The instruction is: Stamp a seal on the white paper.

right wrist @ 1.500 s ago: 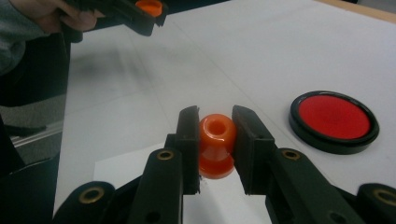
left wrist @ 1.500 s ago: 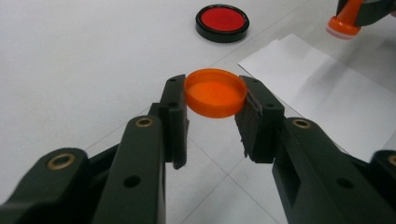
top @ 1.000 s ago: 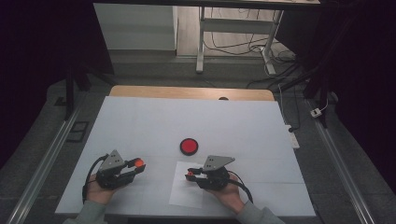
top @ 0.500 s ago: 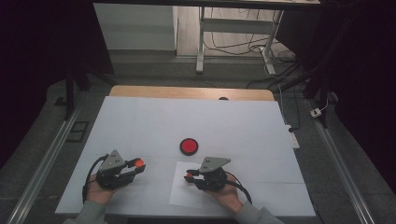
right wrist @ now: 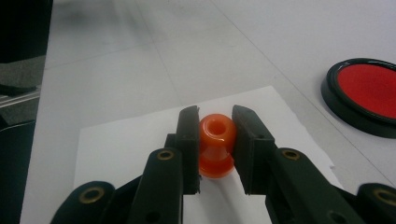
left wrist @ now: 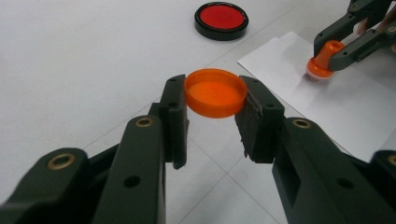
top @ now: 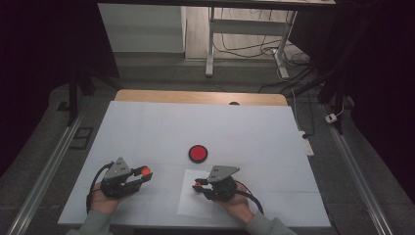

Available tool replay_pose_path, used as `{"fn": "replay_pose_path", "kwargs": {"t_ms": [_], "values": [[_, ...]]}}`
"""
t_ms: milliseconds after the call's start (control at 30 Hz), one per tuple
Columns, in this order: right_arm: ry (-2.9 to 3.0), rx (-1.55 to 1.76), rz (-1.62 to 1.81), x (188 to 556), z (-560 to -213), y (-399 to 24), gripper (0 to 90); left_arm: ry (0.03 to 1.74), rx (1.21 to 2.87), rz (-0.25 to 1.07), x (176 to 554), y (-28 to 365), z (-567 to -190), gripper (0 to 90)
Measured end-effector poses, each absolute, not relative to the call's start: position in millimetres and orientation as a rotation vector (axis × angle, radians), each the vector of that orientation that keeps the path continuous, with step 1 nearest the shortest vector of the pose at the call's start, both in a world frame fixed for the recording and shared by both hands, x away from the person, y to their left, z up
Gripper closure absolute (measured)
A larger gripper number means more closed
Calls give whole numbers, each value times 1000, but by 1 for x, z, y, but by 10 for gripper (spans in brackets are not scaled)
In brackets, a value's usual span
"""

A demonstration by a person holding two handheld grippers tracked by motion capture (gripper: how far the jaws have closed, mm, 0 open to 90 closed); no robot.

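Orange stamp [right wrist: 215, 145] stands on paper [right wrist: 121, 140], well inside its edges.

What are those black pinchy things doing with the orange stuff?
A person at a white table holds a hand-held gripper in each hand. The left hand-held gripper pinches a round, shallow orange plastic cap just above the table. The right hand-held gripper grips a small orange plastic stamp with a spool-shaped handle, standing on a white sheet of paper. A round red ink pad in a black case lies open on the table just beyond the paper.
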State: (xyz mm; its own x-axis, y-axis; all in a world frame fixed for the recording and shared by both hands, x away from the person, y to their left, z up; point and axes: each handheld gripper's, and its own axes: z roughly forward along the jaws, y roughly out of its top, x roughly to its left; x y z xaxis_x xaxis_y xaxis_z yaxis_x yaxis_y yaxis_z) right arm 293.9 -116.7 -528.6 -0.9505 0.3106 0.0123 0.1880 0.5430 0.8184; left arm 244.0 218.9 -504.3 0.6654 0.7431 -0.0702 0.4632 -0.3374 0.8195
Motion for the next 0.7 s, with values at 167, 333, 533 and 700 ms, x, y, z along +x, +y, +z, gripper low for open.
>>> {"fn": "replay_pose_path", "kwargs": {"t_ms": [167, 333, 533, 700], "values": [[2648, 416, 1357, 293, -530, -115, 722, 936, 1996, 399, 244, 219, -504, 646], [2647, 408, 1346, 293, -530, -115, 722, 936, 1995, 399, 244, 219, -504, 647], [2646, 403, 1332, 293, -531, -115, 722, 936, 1996, 399, 244, 219, -504, 647], [2654, 388, 1310, 292, -533, -114, 723, 937, 1995, 400, 244, 219, -504, 646]]}}
